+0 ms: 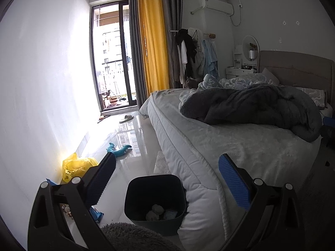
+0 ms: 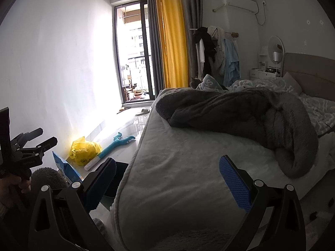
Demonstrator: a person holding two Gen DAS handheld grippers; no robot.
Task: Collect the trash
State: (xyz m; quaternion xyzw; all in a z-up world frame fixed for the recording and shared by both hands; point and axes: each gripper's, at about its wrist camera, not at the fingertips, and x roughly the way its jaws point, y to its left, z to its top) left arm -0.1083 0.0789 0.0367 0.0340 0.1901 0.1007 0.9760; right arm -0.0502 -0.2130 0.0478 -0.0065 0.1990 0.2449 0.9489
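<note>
Floor [image 1: 134, 138] runs as a shiny pale strip between the white wall [image 1: 41, 83] on the left and the bed [image 1: 209, 142] on the right, open as far as the glass balcony door [image 1: 113, 56]. The dark bin [image 1: 155, 200] stands on this strip with its right side touching the hanging edge of the white quilt [image 1: 201, 198]; crumpled wads and a small pale-blue packet lie at its bottom. The left gripper [image 1: 167, 184] hangs above the bin with its blue-padded fingers [image 1: 234, 184] spread wide apart and nothing between them.

Along the foot of the wall lie a crumpled yellow bag [image 1: 77, 167], a blue packet [image 1: 96, 213] and some small scraps, partly hidden behind the left finger. Farther up the strip a teal plush toy [image 1: 119, 148] lies on the floor, and a slipper [image 1: 126, 118] rests near the door sill. A piece of clear bubble wrap [image 1: 161, 163] lies against the bed's side.

The right gripper [image 2: 167, 184] is held over the near corner of the bed, fingers likewise wide apart and empty. In its view the bin's edge [image 2: 119, 177] shows just past the mattress corner, and a white and teal tube [image 2: 94, 163] lies beside the yellow bag. A dark grey blanket [image 2: 240, 115] is heaped across the bed, clear of its near edge.
</note>
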